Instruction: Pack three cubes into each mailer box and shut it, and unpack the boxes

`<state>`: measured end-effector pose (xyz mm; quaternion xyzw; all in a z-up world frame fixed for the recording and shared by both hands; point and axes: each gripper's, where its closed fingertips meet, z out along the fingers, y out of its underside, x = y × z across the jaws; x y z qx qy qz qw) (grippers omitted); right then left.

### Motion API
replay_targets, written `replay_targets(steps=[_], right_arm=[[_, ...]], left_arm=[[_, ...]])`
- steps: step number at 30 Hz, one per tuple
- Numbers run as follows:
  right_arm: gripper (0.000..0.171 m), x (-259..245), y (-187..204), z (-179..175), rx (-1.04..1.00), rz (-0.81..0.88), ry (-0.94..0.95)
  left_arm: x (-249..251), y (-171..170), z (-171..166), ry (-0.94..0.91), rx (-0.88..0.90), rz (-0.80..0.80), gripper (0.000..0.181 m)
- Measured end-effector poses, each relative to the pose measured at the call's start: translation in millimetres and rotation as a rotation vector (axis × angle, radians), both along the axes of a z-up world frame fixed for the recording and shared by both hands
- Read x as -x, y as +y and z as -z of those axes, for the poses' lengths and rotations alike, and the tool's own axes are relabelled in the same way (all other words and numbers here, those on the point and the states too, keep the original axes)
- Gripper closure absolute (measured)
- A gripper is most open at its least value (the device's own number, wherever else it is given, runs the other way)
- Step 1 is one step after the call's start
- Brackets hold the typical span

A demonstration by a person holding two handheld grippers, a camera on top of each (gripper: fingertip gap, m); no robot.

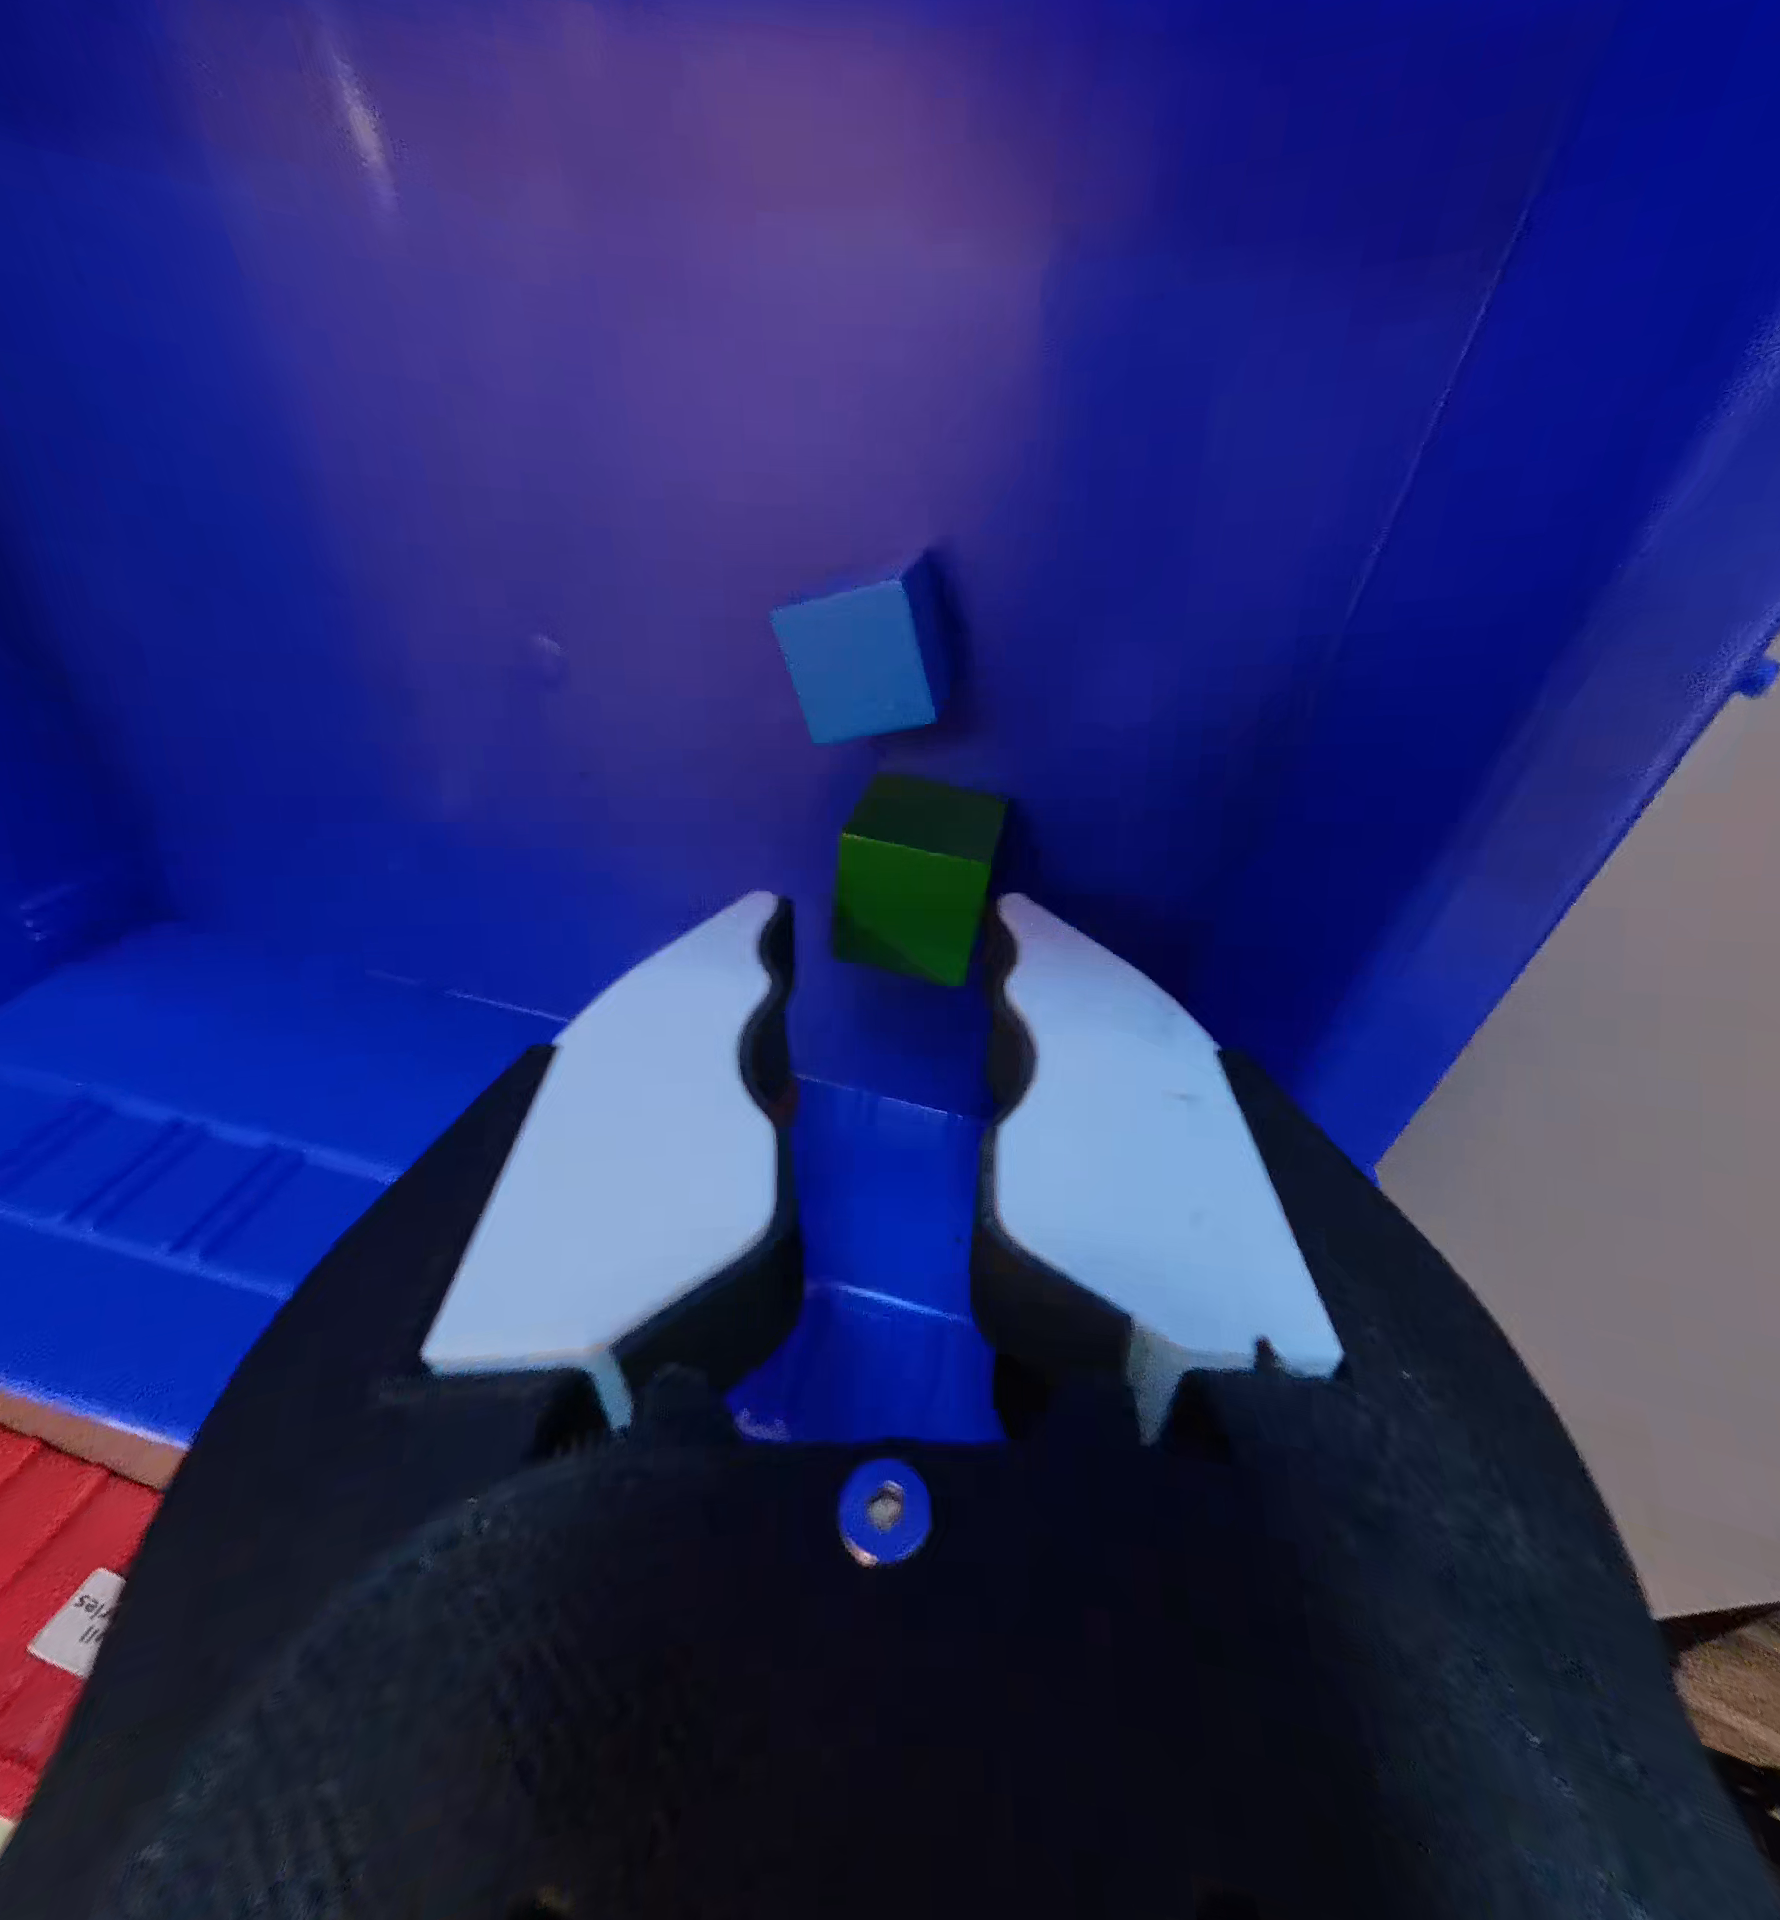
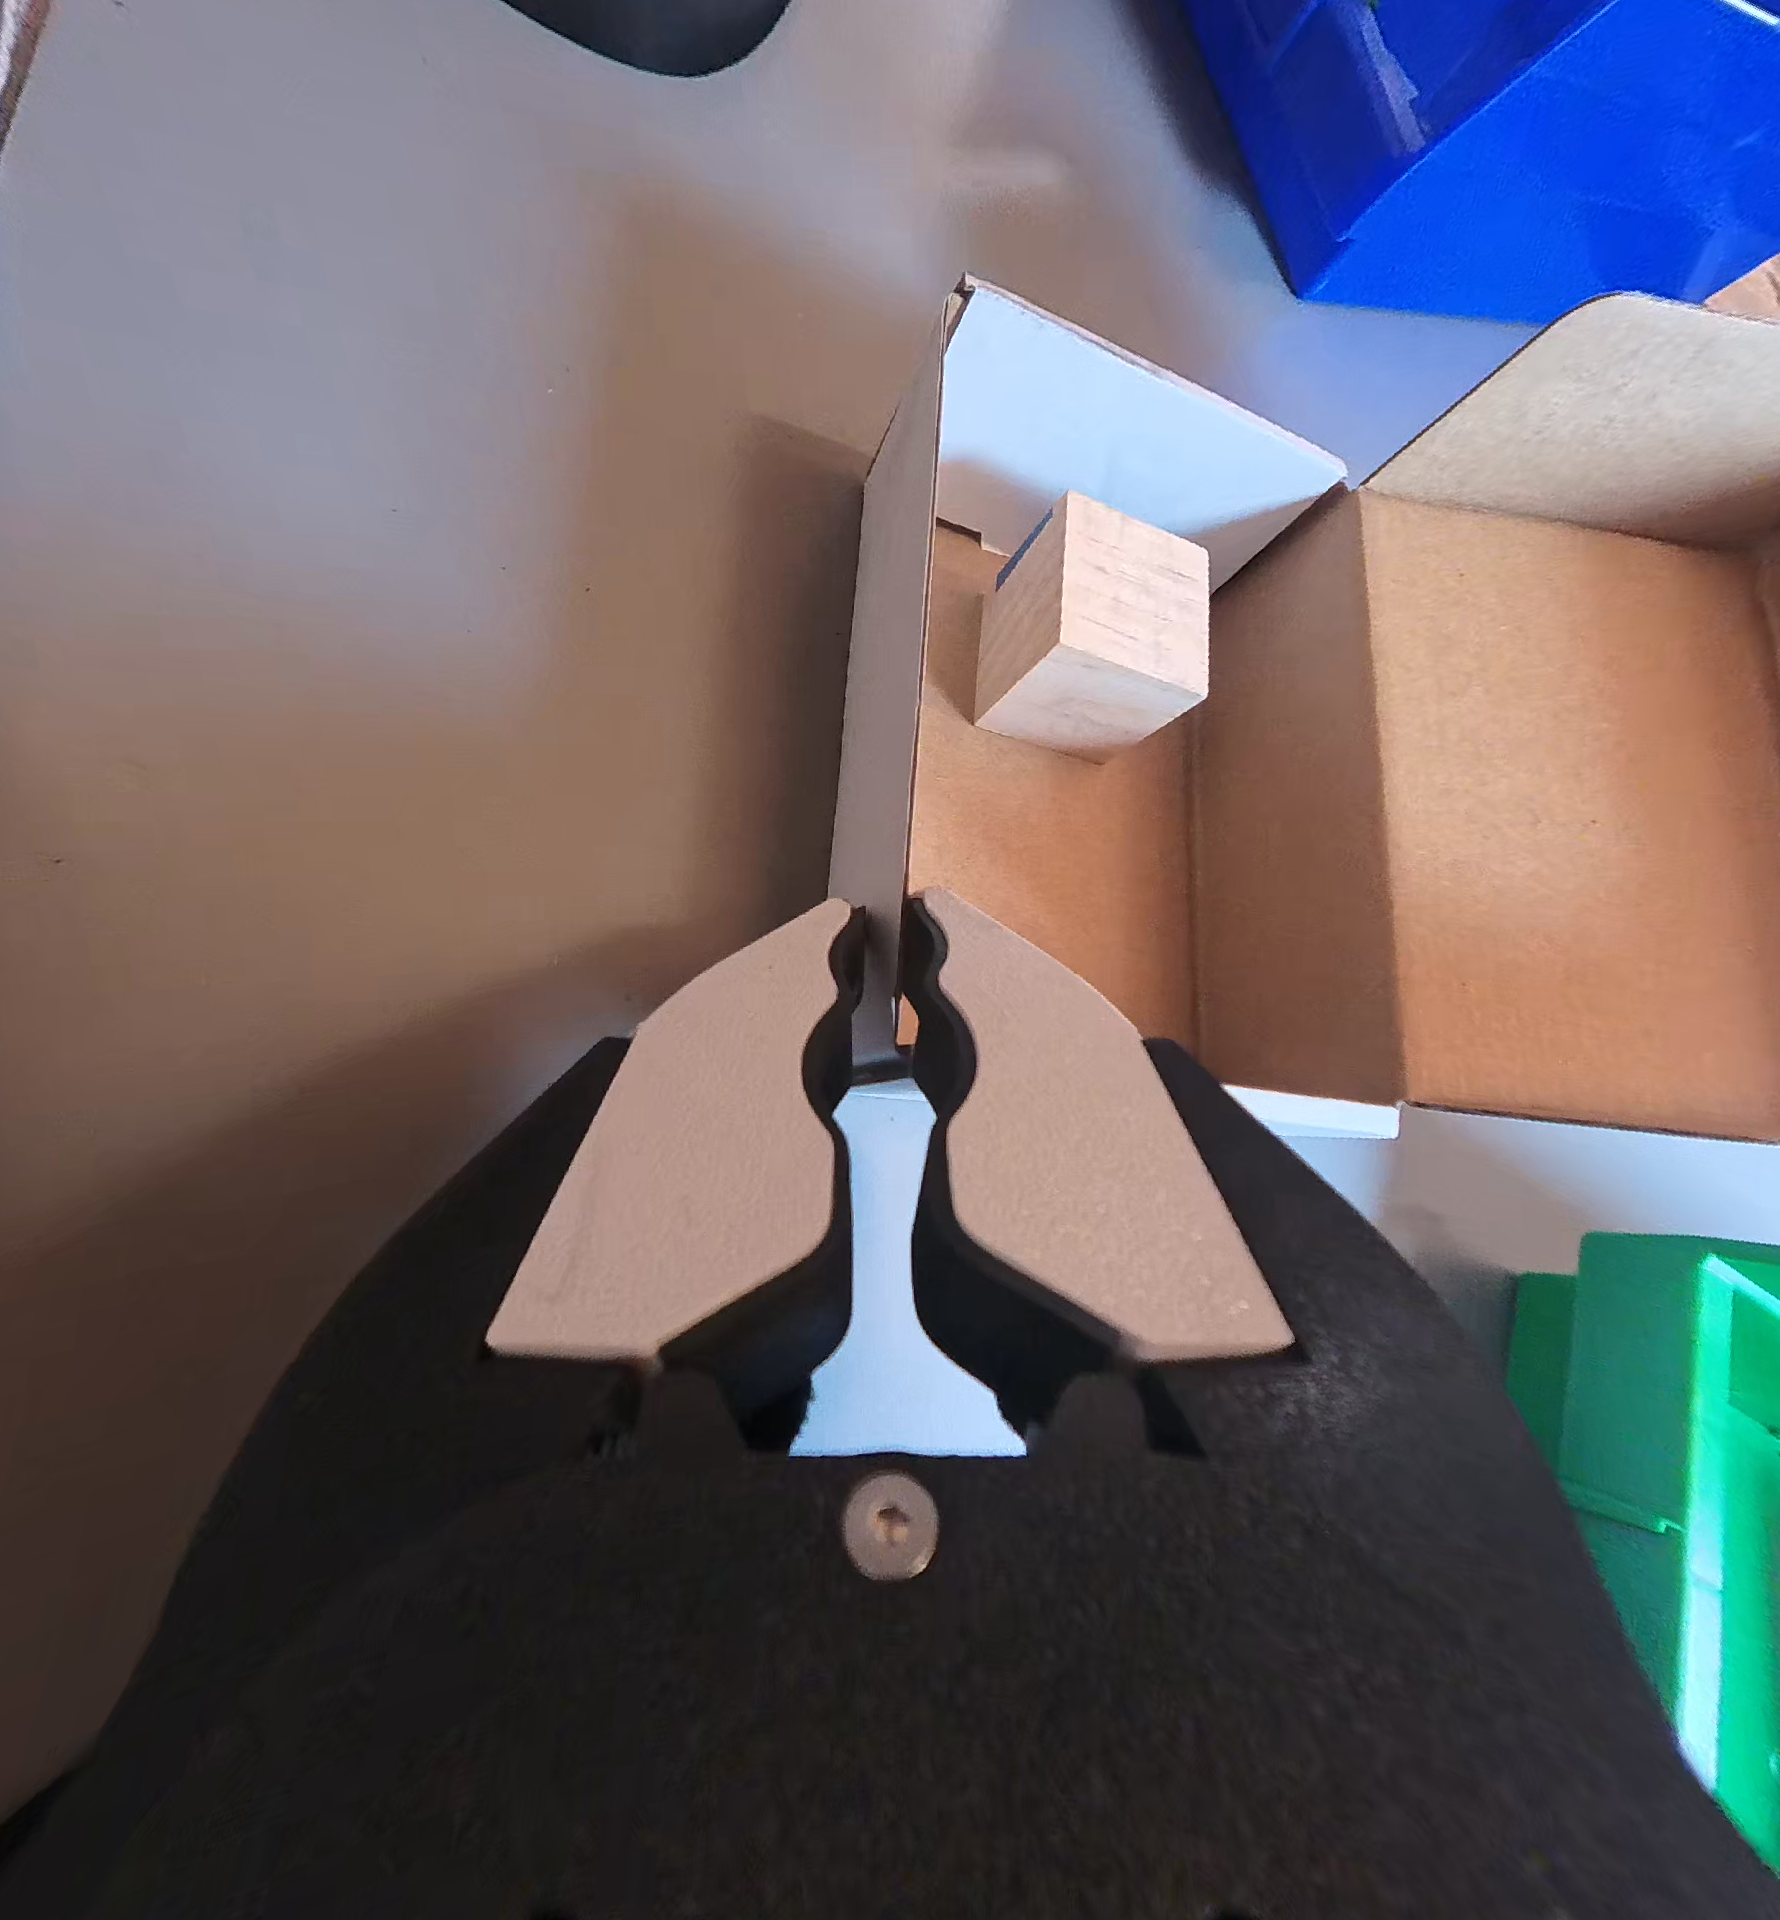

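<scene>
blue bin (image 1: 657,416) holds green cube (image 1: 912,894), blue cube (image 1: 855,665); left hand-held gripper (image 1: 891,914) open; right hand-held gripper (image 2: 884,914) pinches mailer box (image 2: 881,727) wall

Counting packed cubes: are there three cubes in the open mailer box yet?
No, only one wooden cube shows inside the open mailer box.

Your left wrist camera looks down along its fingers into the blue bin (image 1: 657,468), close in; bin walls fill most of the view, with table (image 1: 1613,1195) at right. Your right wrist camera looks steeply down over the open mailer box (image 2: 1488,790) on the table (image 2: 346,623), also near. Shared ground: a blue bin (image 2: 1551,135) at the right view's top corner, and the table.
</scene>
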<state>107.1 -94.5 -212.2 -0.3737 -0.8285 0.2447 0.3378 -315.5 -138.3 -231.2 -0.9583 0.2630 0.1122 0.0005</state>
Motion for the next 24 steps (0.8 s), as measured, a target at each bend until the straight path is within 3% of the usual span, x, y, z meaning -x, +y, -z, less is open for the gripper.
replay_targets(steps=[1, 4, 7, 11, 13, 15, 18, 24], right_arm=[[0.165, -0.1, 0.1, 0.1, 0.001, -0.001, 0.000], [0.165, -0.5, 0.4, 0.2, 0.006, -0.003, 0.000], [0.165, -0.7, 0.8, 0.3, 0.010, -0.006, 0.000], [0.165, -0.5, 1.0, 0.3, 0.002, -0.008, -0.001], [0.165, -0.6, 1.1, 0.4, -0.004, -0.008, 0.001], [0.165, -1.0, 1.3, 0.4, -0.017, -0.009, 0.003], [0.165, -1.8, 1.7, 0.3, -0.032, -0.015, 0.007], [0.164, -2.8, 2.8, 0.4, -0.023, -0.021, 0.013]], left_arm=[[0.7, 0.8, 1.4, 0.007, 0.002, 0.003, 0.152], [-8.0, 7.4, -12.9, -0.003, -0.035, 0.016, 0.153], [-32.8, 30.9, -60.2, 0.004, -0.210, 0.051, 0.153], [-128.3, 61.8, -136.1, -0.091, -0.447, 0.201, 0.153], [-195.6, 67.8, -151.5, -0.178, -0.486, 0.308, 0.153], [-258.9, 67.6, -142.6, -0.238, -0.452, 0.419, 0.154], [-326.4, 69.6, -102.6, -0.279, -0.353, 0.538, 0.153], [-373.0, 80.4, -27.3, -0.261, -0.149, 0.587, 0.153]])
